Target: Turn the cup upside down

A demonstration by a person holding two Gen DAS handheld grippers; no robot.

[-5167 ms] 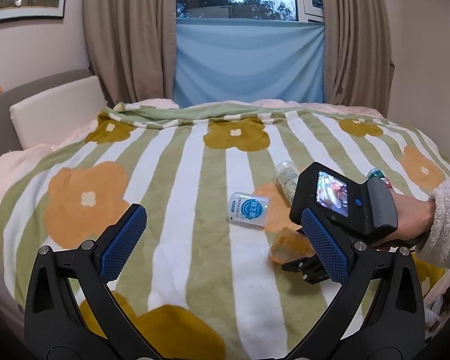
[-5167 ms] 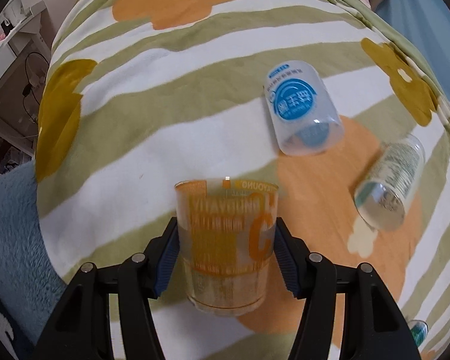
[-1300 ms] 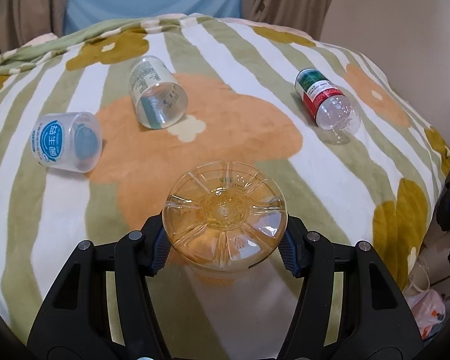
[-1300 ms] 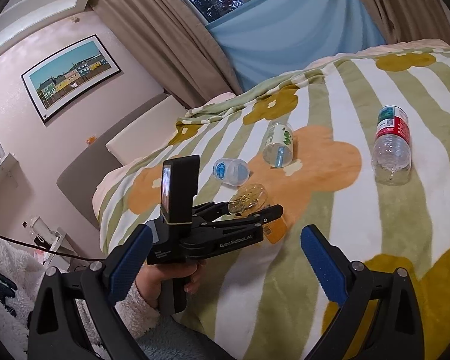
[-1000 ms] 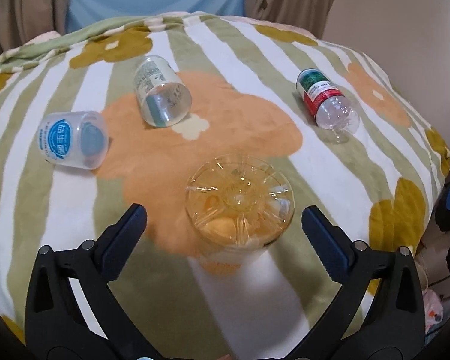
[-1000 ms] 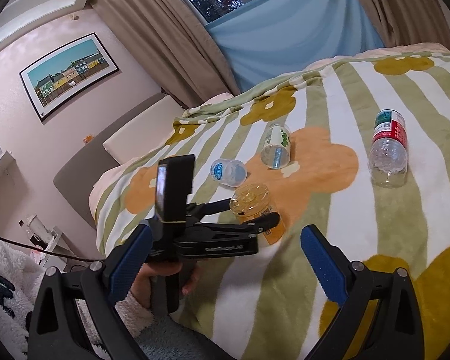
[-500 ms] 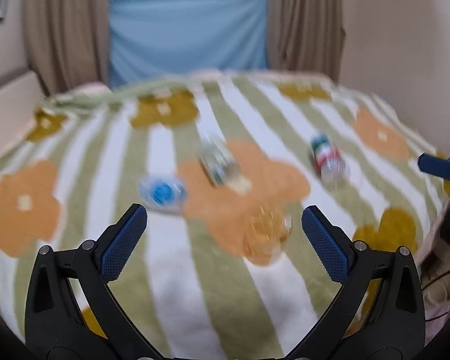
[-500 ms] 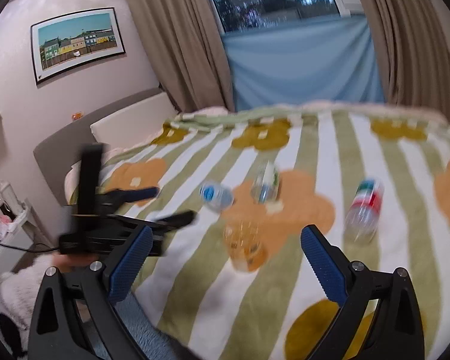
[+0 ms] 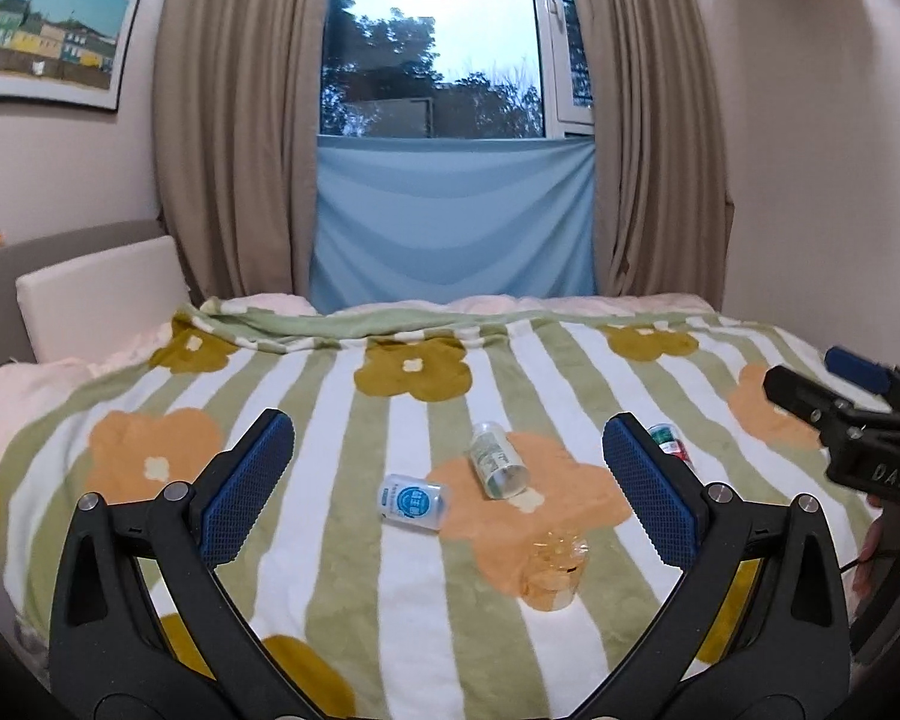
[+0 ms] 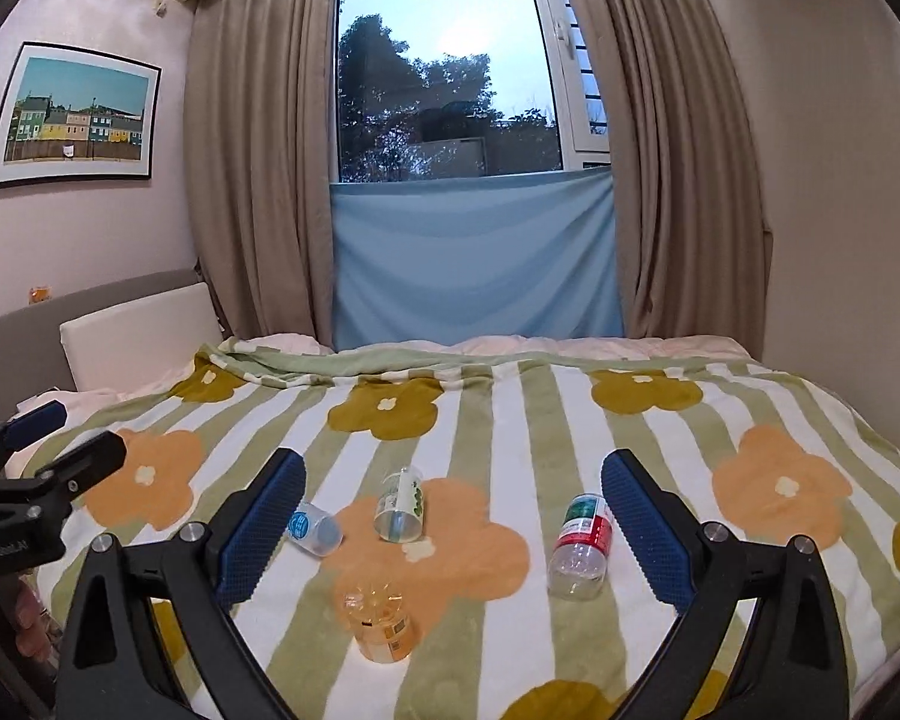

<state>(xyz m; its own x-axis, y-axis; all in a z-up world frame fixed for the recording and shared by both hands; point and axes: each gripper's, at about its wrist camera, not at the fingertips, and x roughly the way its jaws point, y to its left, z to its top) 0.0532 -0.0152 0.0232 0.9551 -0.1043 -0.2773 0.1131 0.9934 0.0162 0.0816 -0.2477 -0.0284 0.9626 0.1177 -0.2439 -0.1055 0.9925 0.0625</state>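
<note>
Both grippers have pulled back from the cup (image 9: 555, 567) since it was let go; left gripper (image 9: 450, 486) and right gripper (image 10: 450, 528) hang wide apart, holding nothing. Cup stands base-up on the blanket (image 9: 354, 588), at the orange flower's near edge, so the flip looks done. Small jar (image 9: 414, 501), green-label cup (image 9: 498, 468) and bottle (image 10: 579, 546) lie on their sides behind it, untouched. Backing off likely keeps fingers from knocking it over.

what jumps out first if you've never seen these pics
The big blanket with green stripes and orange flowers fills both views. Near its front edge a clear orange plastic cup stands upside down, base up, apart from both open hand-held grippers, left and right. Behind it three clear plastic containers lie on their sides, including a red-and-green-labelled bottle.
</note>
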